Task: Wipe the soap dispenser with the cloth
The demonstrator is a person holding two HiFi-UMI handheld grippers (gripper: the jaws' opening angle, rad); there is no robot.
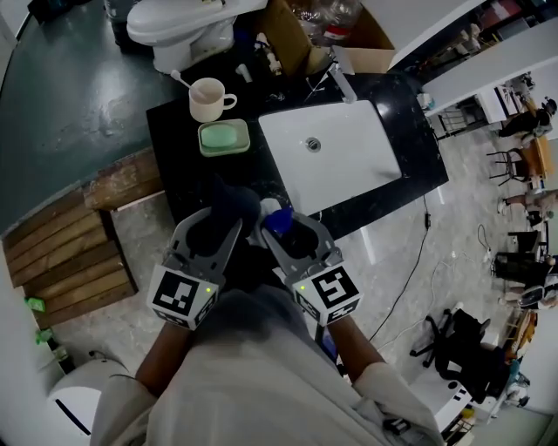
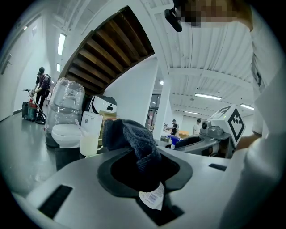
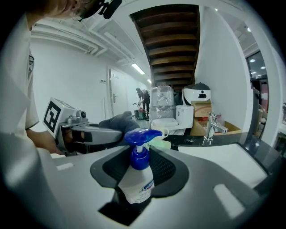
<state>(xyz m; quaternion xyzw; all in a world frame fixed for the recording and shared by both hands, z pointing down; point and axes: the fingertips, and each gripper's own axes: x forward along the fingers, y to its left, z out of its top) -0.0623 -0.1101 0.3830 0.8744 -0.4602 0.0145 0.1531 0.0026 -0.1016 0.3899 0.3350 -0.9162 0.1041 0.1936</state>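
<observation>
The soap dispenser (image 3: 138, 179) is a white bottle with a blue pump (image 3: 142, 135). It stands upright between the jaws of my right gripper (image 3: 139, 167), which is shut on its body. In the head view the blue pump (image 1: 277, 222) shows at the right gripper (image 1: 283, 228), over the front edge of the black counter (image 1: 174, 131). My left gripper (image 2: 138, 165) is shut on a dark blue-grey cloth (image 2: 134, 143) with a white label hanging from it. The bunched cloth (image 1: 231, 205) sits just left of the pump, close beside it; whether they touch I cannot tell.
On the counter stand a cream cup (image 1: 209, 98) and a green soap dish (image 1: 224, 137), left of the white sink (image 1: 331, 152) with its faucet (image 1: 340, 78). A toilet (image 1: 174, 26) and cardboard box (image 1: 349, 35) lie beyond. Wooden planks (image 1: 61, 253) lie at the left.
</observation>
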